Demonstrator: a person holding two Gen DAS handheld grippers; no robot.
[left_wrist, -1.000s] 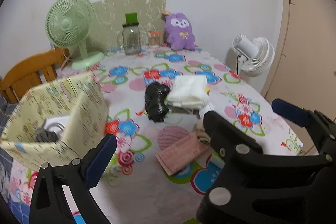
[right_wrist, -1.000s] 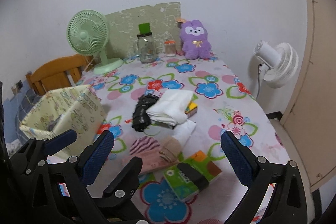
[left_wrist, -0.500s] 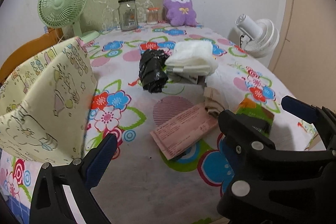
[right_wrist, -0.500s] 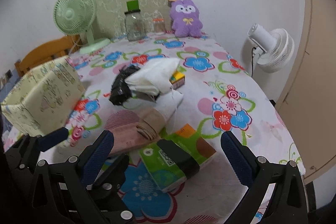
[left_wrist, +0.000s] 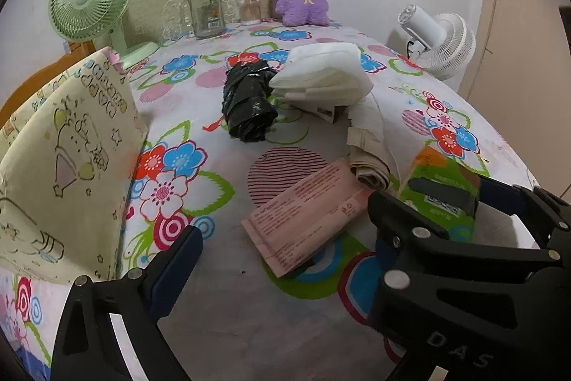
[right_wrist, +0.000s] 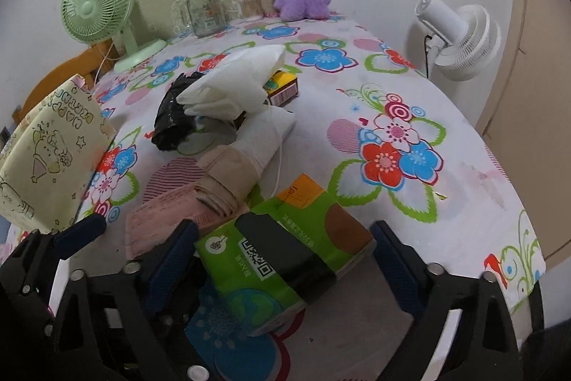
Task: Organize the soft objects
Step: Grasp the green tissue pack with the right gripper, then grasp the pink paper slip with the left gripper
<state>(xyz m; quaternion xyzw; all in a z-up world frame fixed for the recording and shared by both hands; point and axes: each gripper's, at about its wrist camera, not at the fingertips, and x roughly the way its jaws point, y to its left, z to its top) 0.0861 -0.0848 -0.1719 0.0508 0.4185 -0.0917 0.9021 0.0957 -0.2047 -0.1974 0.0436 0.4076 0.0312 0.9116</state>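
The green tissue pack point(right_wrist: 285, 249) lies in the lower middle of the right wrist view, flat on the flowered surface point(right_wrist: 446, 116), square between the fingers point(right_wrist: 171, 259) of the right gripper point(right_wrist: 282, 268). It looks light and squashy, a plastic-wrapped block that should give under pressure and may be slick, so a hold across its short sides near the dark band seems the safest; a grip at a corner would likely just crumple the wrap. The right gripper's jaws are closing, with the pack between them, yet both blue pads appear clear of its sides, so nothing is gripped. It points steeply down at the pack from the near edge of the surface. In the left wrist view the left gripper point(left_wrist: 335, 238) sits at the bottom of the frame, also angled downward, its jaws closing slightly from wide and holding nothing; the pink packet point(left_wrist: 303, 216) lies flat just ahead of it, thin and floppy by the look, best pinched at a free edge. The yellow fabric bin point(left_wrist: 60, 166), at the left of that frame, stands open-topped and is probably where these soft things belong.
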